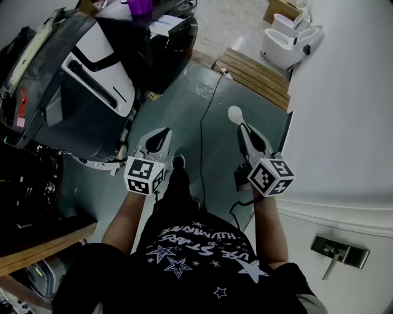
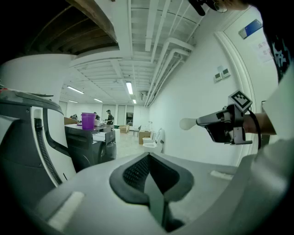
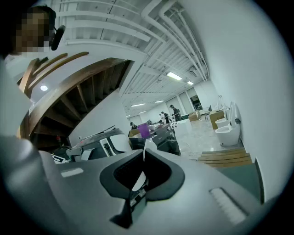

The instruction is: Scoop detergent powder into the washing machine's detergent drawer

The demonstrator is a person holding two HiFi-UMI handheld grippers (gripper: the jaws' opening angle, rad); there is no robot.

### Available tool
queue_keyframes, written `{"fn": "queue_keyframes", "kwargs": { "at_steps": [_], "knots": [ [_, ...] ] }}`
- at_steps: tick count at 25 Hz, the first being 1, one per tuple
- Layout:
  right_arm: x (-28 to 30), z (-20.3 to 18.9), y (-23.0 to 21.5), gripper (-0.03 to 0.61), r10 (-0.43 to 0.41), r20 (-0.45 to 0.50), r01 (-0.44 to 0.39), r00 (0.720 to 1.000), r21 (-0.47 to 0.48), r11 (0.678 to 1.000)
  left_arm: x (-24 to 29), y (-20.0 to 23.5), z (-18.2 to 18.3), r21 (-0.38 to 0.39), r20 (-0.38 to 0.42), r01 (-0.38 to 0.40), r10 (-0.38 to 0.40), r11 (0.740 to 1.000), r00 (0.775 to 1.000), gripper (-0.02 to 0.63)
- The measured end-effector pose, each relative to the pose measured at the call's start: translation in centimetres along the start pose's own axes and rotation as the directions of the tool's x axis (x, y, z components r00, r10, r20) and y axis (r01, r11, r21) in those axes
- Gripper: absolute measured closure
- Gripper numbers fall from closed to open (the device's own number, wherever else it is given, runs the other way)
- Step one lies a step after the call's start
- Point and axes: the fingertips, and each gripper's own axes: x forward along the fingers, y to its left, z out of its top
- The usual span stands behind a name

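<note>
My right gripper (image 1: 244,130) is shut on the handle of a white scoop (image 1: 234,113), whose round bowl points away from me over the grey-green floor. The scoop (image 3: 137,180) shows edge-on between the right gripper's (image 3: 144,155) jaws. The left gripper view shows the scoop (image 2: 187,123) and right gripper (image 2: 216,120) from the side; I cannot tell if the bowl holds powder. My left gripper (image 1: 161,136) (image 2: 149,160) is shut on nothing, held level beside the right. A dark washing machine (image 1: 166,43) (image 2: 89,144) stands ahead with a purple cup (image 1: 140,7) (image 2: 87,120) (image 3: 143,130) on top.
A large white-and-dark appliance (image 1: 92,73) lies tilted at the left. A black cable (image 1: 206,122) runs along the floor between the grippers. A wooden pallet (image 1: 255,70) and white toilets (image 1: 288,43) are ahead right. A white door with a handle (image 1: 331,251) is close on my right.
</note>
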Motion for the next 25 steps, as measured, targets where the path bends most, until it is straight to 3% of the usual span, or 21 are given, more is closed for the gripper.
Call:
{"fn": "queue_keyframes", "kwargs": {
  "at_steps": [13, 25],
  "knots": [
    [-5.6, -3.2, 0.2, 0.545, -0.036, -0.005, 0.036, 0.999, 0.037, 0.999, -3.1, -4.4, -1.0, 0.027, -0.043, 0.023, -0.022, 0.999, 0.999, 0.614],
    [-1.3, -2.8, -0.6, 0.545, -0.002, -0.012, 0.003, 1.000, 0.102, 0.995, -2.7, -0.4, -0.5, 0.014, -0.041, -0.049, 0.049, 0.999, 0.998, 0.614]
  ]
}}
